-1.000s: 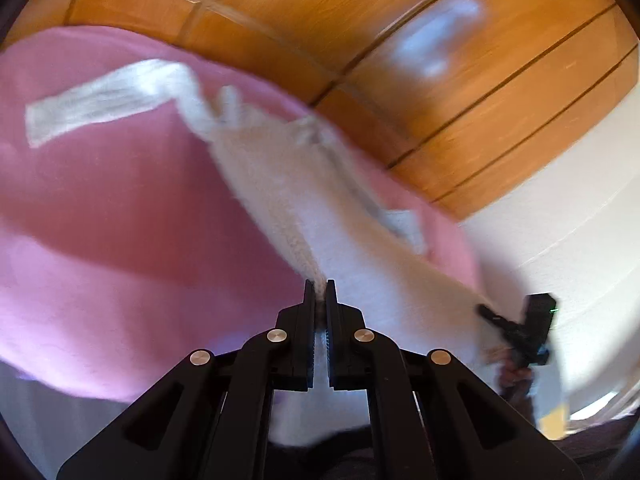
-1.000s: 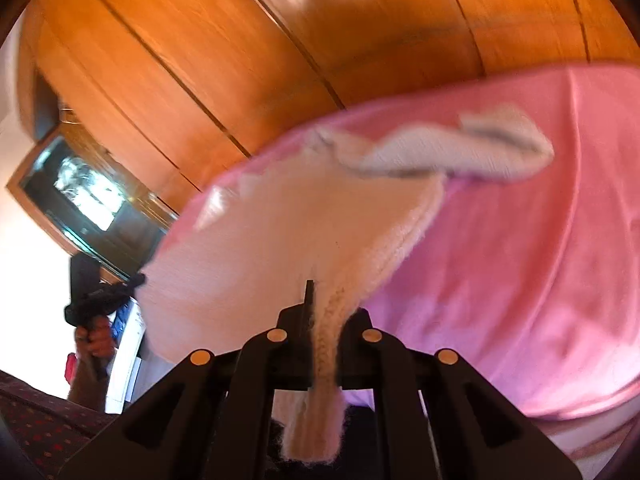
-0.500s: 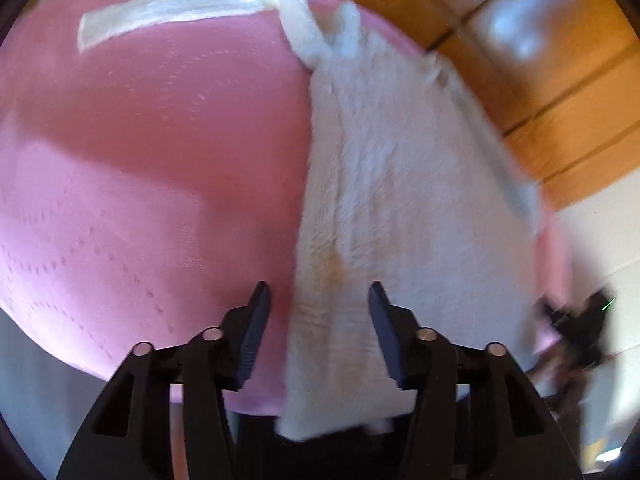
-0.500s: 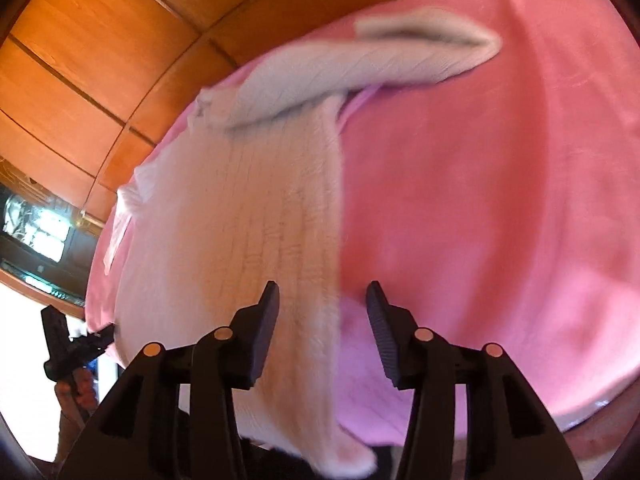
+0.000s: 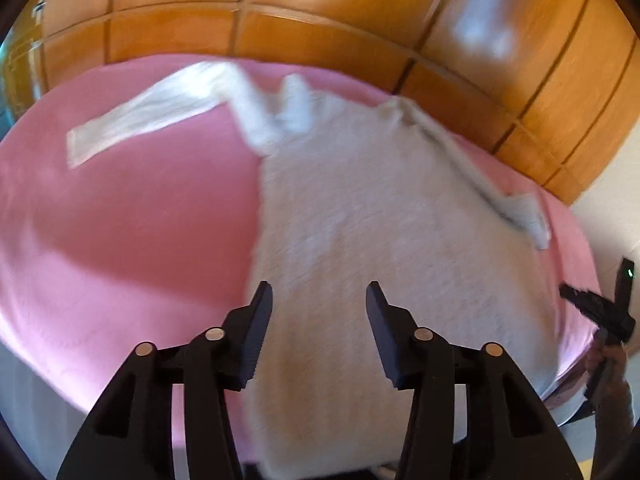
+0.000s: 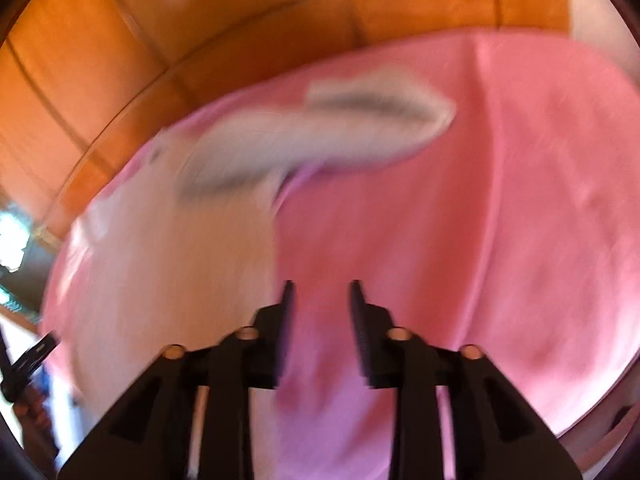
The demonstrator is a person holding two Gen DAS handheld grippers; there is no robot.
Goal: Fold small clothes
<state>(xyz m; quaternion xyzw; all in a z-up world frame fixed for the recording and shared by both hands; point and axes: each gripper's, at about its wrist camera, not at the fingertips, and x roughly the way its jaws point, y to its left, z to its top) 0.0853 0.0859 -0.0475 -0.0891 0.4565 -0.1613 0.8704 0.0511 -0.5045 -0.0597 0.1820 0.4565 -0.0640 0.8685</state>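
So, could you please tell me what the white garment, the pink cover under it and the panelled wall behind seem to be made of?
White garment: soft knit, probably wool or fleece; fuzzy, matte surface.
Pink cover: woven fabric, likely cotton; matte, lightly creased.
Panelled wall: varnished wood or veneer; glossy, reflecting a lamp.

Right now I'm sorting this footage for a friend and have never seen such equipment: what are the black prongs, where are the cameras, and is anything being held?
No robot here: a person holds a hand tool with two black fingers in each hand, and a wide-angle camera on each tool looks forward along its fingers. One picture comes from the left gripper, the other from the right gripper, which also shows at the far right of the left view.

A white knitted sweater lies spread, sleeves out, on a pink cloth before wooden panelling.

Both grippers stand open and grip nothing. The left gripper's jaws have just been opening above the sweater; the right gripper's have closed slightly over bare pink cloth.
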